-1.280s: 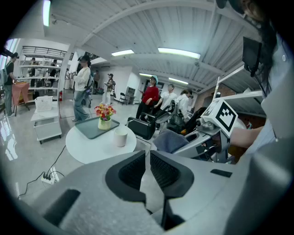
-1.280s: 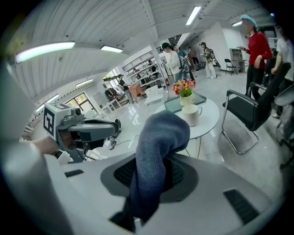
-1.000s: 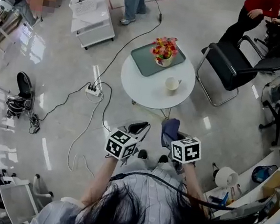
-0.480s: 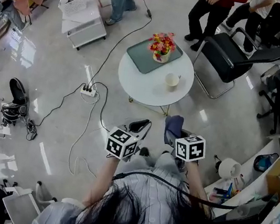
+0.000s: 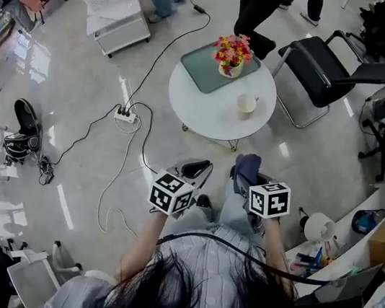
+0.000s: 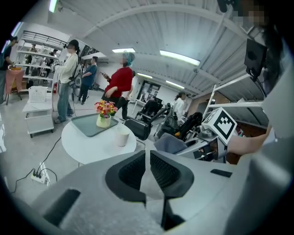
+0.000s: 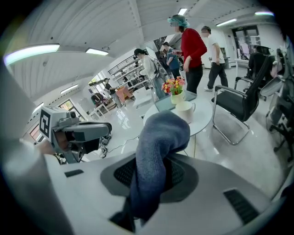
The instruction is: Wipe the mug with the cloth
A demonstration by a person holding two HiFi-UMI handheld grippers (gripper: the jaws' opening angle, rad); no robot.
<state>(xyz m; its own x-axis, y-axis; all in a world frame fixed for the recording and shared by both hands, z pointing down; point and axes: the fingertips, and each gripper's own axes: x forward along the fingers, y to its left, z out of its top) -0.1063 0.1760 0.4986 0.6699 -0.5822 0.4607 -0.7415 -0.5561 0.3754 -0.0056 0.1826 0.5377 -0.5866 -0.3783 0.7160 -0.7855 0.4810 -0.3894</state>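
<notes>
A cream mug (image 5: pixel 246 105) stands upright on the round white table (image 5: pixel 206 115), near its right side; it also shows as the mug (image 6: pixel 121 136) and the mug (image 7: pixel 185 111). My right gripper (image 5: pixel 246 172) hangs short of the table's near edge, shut on a blue cloth (image 5: pixel 247 167) that bulges out past the jaws. In its own view the cloth (image 7: pixel 158 147) fills the right gripper (image 7: pixel 149 176). My left gripper (image 5: pixel 196 169) floats beside it, shut with nothing in it, the left gripper (image 6: pixel 148 158) pointing at the table.
On the table sit a green tray (image 5: pixel 203 67) and a flower vase (image 5: pixel 231 54). A black chair (image 5: pixel 339 64) stands right of it, a power strip (image 5: pixel 125 113) with cables lies on the floor to the left, and a white cart (image 5: pixel 118 9) is beyond. People stand behind the table.
Both grippers keep the same pose, the cloth still gripped. The head view has shifted a little, and the person in red has walked across behind the table.
</notes>
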